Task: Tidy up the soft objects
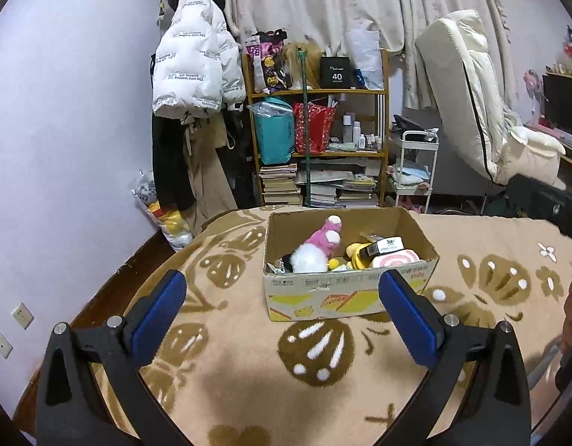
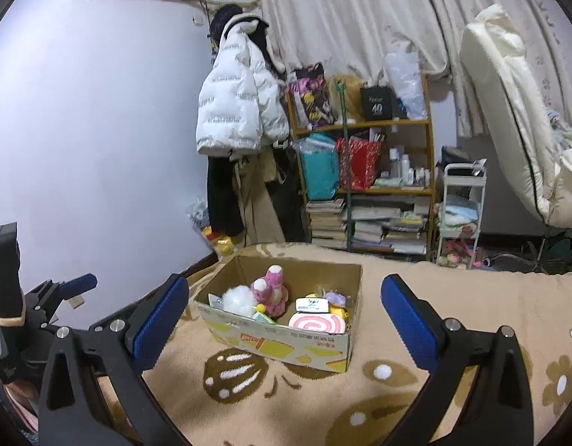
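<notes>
With both the left tool (image 1: 282, 303) and right tool (image 2: 284, 306) gaping empty, check that the plush toys (image 2: 269, 291) sit settled inside the cardboard box (image 2: 286, 345) at mid-frame before withdrawing.

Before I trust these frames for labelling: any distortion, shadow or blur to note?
Left wrist view: fisheye bends the wall and curtains, black corners, a soft shadow on the blanket. Right wrist view: same bending; cardboard box stays sharp, no glare.
</notes>
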Tool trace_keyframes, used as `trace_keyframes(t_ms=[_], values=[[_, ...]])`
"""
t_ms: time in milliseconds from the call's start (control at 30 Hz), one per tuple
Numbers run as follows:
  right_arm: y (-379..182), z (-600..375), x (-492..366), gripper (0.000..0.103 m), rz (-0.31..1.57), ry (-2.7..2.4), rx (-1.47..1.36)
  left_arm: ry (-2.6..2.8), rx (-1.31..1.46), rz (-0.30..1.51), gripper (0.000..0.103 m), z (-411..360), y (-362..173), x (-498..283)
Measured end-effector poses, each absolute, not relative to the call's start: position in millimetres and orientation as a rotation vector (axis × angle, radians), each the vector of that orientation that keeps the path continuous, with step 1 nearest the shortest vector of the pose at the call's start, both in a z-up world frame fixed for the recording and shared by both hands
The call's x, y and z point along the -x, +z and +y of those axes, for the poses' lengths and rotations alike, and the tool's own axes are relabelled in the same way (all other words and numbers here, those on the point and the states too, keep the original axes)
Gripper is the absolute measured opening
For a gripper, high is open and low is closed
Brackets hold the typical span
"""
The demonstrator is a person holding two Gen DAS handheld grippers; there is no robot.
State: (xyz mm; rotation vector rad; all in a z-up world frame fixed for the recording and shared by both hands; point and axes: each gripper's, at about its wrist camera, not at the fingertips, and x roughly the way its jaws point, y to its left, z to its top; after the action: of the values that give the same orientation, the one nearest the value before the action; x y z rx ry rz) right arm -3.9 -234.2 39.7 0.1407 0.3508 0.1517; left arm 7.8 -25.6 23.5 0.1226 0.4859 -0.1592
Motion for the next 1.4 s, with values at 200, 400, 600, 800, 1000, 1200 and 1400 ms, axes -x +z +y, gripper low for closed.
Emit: trace_keyframes(t_ms=[200, 400, 600, 800, 1000, 1200, 1400], values=[[38.3, -235.4, 20.5, 0.103, 0.299, 0.137, -0.119, -0.163, -0.123, 0.463, 0.102, -25.2, 18.9, -1.7], [29.7, -237.1, 23.5, 0.103, 0.277, 0.13, -0.117, -0.165, -0.102, 0.457, 0.102, -21.9, 9.7, -4.5], [17.9, -240.7, 17.0, 0.103, 0.285, 0.121, -0.109, -0.146, -0.036, 0.472, 0.102, -11.9, 2.3, -16.3], [12.7, -244.2, 9.6, 0.103, 0.305, 0.111, -0.117, -0.157, -0.022, 0.496, 0.102, -11.4, -5.8, -23.6], [10.9, -243.3, 6.3, 0.103, 0.312, 0.11, -0.11, -0.163, -0.061, 0.503, 0.102, -21.7, -10.7, -22.5], [8.1, -245.2, 5.9, 0.103, 0.31, 0.097, -0.096, -0.147, -0.079, 0.497, 0.102, -23.8, -11.7, -17.4], [6.2, -246.8, 6.9, 0.103, 0.316, 0.102, -0.096, -0.139, -0.076, 0.501, 0.102, -22.8, -12.3, -16.4]])
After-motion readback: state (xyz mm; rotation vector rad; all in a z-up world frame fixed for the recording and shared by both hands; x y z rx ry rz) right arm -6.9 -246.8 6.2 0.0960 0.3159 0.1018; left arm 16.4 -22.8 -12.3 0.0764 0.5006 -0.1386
